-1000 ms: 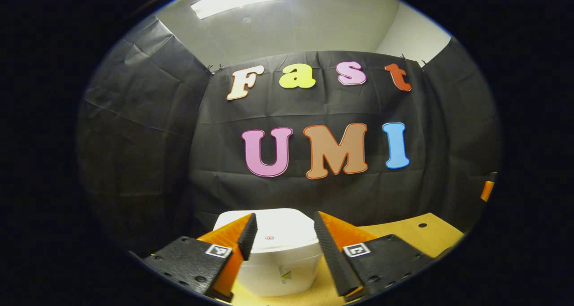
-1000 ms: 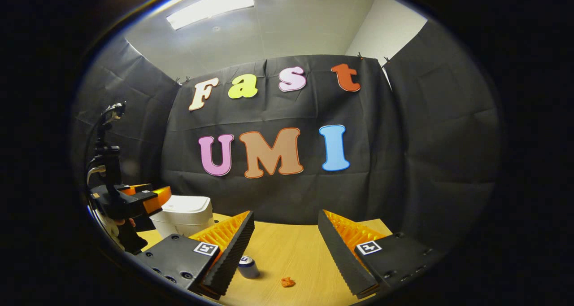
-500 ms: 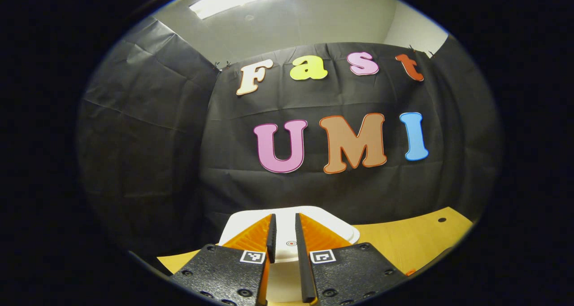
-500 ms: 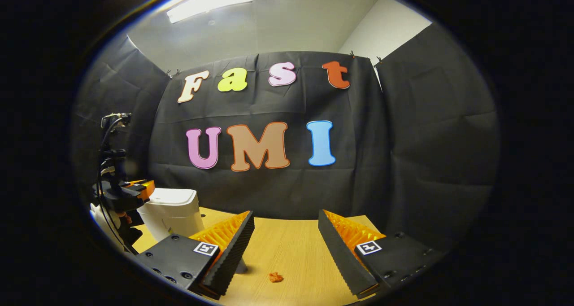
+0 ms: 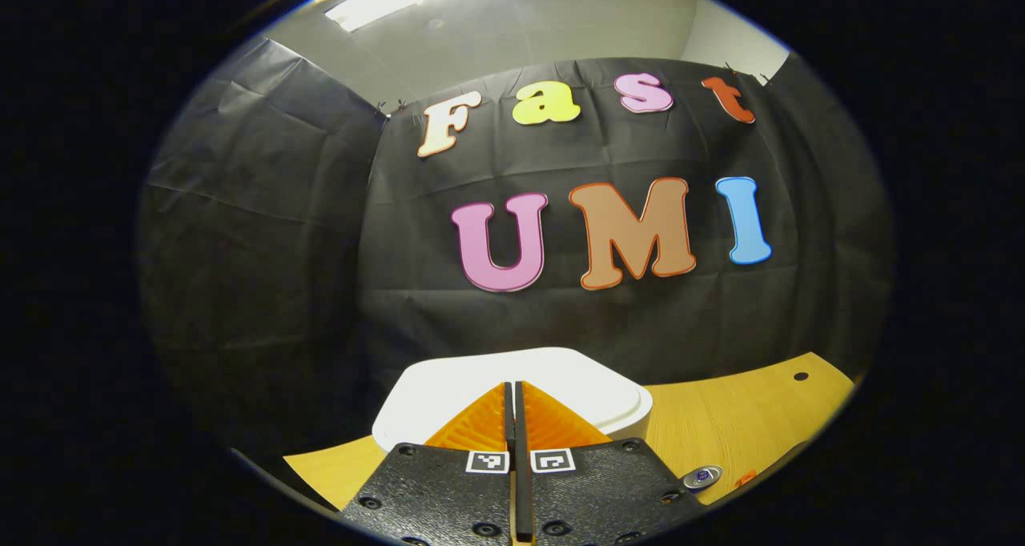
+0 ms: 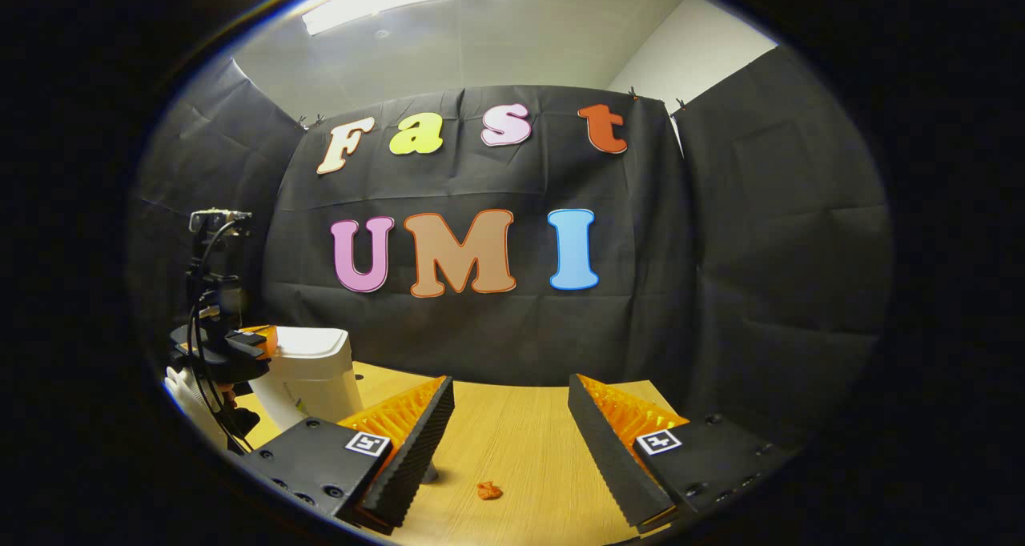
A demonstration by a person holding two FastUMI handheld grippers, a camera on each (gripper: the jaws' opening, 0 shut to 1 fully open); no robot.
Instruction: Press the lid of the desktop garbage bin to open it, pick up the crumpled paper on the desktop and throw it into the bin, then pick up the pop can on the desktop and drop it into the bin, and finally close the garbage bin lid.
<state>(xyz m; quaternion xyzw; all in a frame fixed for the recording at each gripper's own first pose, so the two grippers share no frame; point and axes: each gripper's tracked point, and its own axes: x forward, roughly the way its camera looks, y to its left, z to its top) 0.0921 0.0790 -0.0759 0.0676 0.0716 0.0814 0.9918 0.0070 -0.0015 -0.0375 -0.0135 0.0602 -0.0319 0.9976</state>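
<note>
Left gripper view: pop can [image 5: 702, 476] at lower right on the wooden desktop [image 5: 745, 418]. Left gripper [image 5: 512, 394], jaws pressed together, sits over the white bin lid [image 5: 576, 378] at bottom centre. Right gripper view: right gripper [image 6: 510, 406], jaws spread; crumpled paper [image 6: 488, 491] lies between them, bin [image 6: 316, 374] at lower left.

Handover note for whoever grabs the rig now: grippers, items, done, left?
Left gripper: shut, empty, tips over the lid of the white bin; contact unclear.
Right gripper: open, empty, above the wooden table.
Crumpled paper lies on the table between the right gripper's fingers; pop can also on the table.
Done: nothing; lid looks closed.
Left: press lid open, bin the paper, bin the can, close the lid.
</note>
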